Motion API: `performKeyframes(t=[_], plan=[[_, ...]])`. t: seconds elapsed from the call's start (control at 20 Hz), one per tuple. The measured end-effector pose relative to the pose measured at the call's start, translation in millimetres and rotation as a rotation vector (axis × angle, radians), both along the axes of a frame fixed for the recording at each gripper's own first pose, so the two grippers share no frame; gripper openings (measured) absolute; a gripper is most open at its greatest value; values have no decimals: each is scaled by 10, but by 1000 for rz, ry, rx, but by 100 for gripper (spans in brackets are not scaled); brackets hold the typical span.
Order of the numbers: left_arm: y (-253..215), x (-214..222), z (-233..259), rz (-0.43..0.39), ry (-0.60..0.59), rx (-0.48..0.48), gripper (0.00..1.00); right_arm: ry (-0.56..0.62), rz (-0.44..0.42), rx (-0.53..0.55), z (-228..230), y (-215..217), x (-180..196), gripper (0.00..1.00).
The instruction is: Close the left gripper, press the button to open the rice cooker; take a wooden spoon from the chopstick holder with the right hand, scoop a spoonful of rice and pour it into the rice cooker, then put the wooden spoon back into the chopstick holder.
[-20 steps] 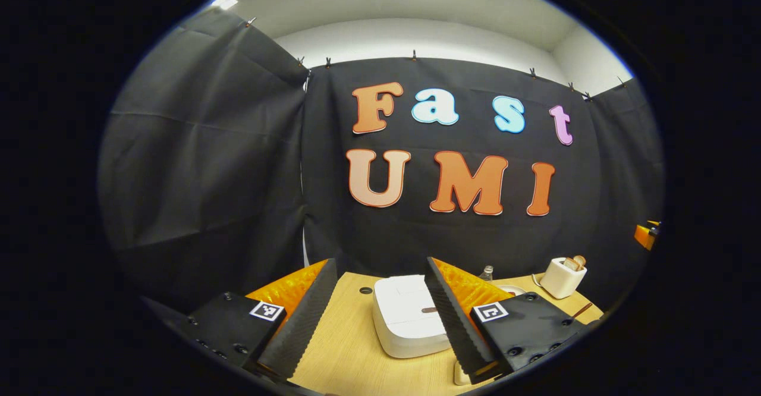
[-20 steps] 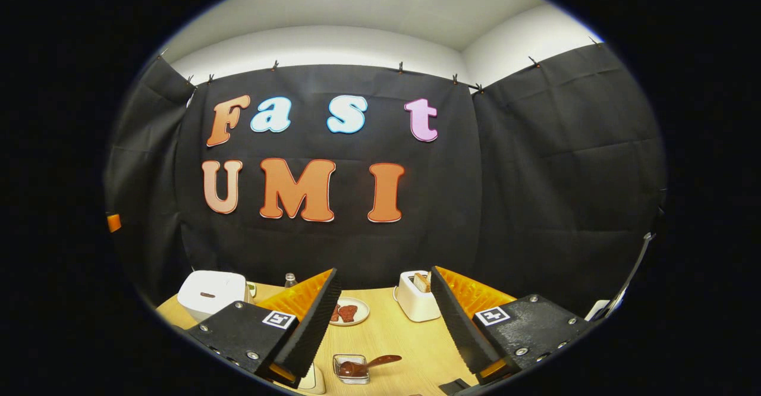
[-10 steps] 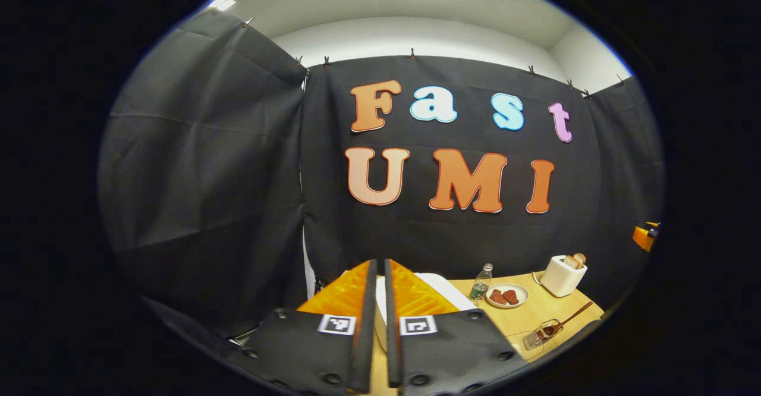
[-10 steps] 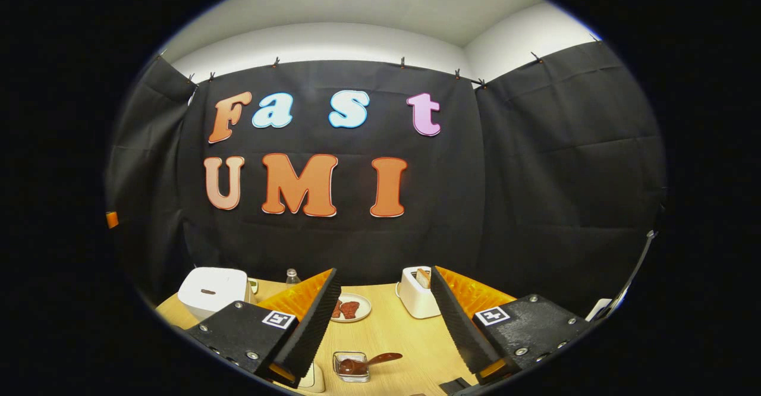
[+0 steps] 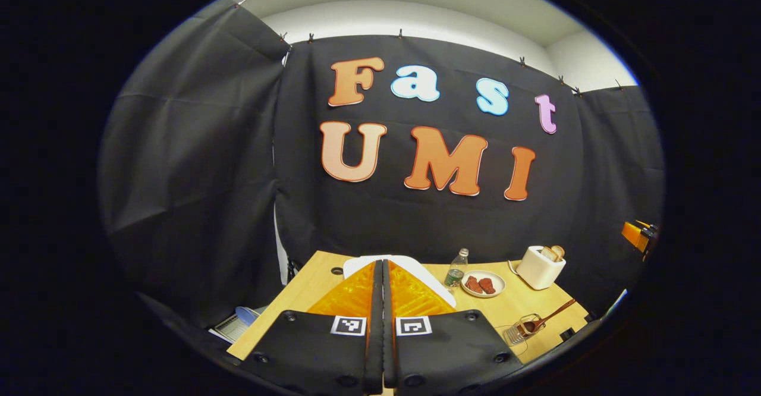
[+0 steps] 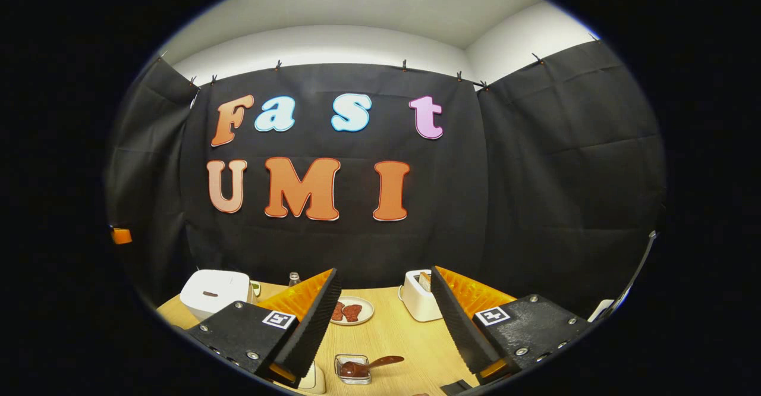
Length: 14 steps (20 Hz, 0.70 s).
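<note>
Rice cooker [image 6: 214, 292]: white, boxy, lid down (dark button on front). Left tongs [image 5: 382, 324] together above it; right tongs [image 6: 383, 319] apart.

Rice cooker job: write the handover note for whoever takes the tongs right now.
Left tongs: shut, empty, pointed at the rice cooker.
Right tongs: open, empty, above the table.
Rice cooker lid down. Wooden spoon rests in the small holder at the table's near edge.
Done: left tongs closed.
Left: press the button, take the spoon, scoop, pour, return the spoon.
</note>
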State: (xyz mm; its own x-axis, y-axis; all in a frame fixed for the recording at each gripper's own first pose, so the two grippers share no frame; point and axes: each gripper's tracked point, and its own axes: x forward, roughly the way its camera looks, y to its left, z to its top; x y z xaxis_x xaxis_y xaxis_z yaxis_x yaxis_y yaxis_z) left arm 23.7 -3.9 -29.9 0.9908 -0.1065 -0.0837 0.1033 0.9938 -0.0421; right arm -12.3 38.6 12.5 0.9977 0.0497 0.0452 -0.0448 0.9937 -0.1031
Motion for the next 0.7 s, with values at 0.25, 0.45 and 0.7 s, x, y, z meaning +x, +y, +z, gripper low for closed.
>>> performKeyframes(t=[0.25,0.45,0.7], plan=[[-216,492,-309,-33,69,58,5,20,-36,-36,-96,-148,4,94],[-437,939,-559,-82,130,59,5,46,-63,-41,-163,-275,-3,94],[-584,1381,-941,-112,207,97,4,55,-117,-43,-156,-515,-65,94]])
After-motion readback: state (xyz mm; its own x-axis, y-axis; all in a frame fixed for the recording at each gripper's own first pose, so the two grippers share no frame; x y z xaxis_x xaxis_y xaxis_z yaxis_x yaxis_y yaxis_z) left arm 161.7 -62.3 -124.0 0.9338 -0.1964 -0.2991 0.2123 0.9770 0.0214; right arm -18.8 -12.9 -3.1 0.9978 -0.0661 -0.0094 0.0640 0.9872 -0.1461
